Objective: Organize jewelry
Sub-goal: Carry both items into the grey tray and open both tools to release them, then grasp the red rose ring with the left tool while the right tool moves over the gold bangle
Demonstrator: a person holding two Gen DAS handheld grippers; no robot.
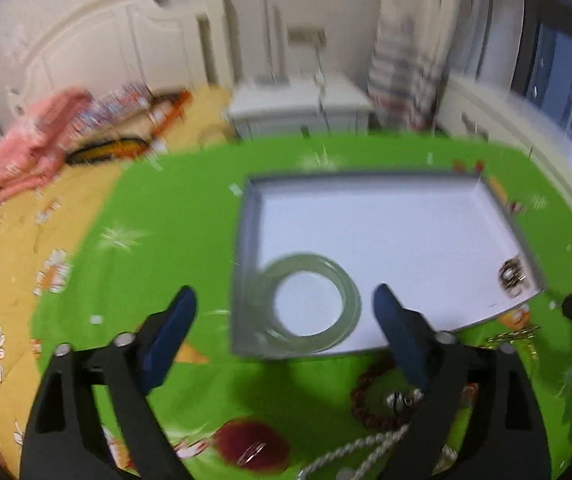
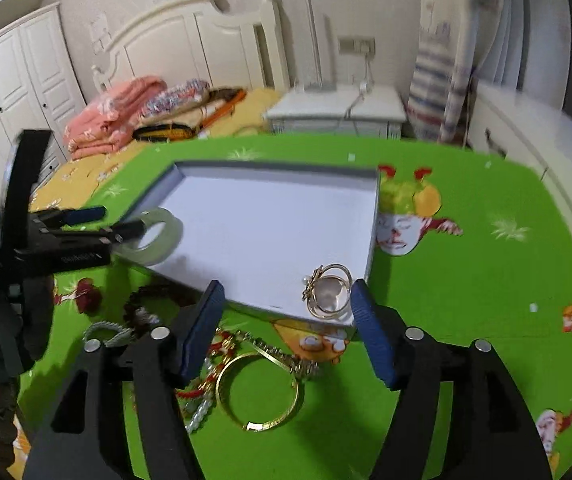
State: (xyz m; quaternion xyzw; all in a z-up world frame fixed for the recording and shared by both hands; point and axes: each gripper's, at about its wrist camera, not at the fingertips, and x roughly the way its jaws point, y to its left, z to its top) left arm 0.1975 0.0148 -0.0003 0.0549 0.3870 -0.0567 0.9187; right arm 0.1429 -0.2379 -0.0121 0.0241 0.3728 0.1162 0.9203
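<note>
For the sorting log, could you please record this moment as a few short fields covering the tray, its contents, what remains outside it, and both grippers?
Tray: shallow white tray with grey rim, on the green tablecloth
In tray: pale green bangle at one near corner; gold rings at the other
Outside tray: gold bangle, gold chain, dark bead bracelet, silver rope chain
Left gripper: open, empty, above green bangle
Right gripper: open, empty, near rings

Glossy gold metal bangle [image 2: 257,392], translucent glassy bangle [image 1: 310,304], matt card tray [image 2: 372,224]
</note>
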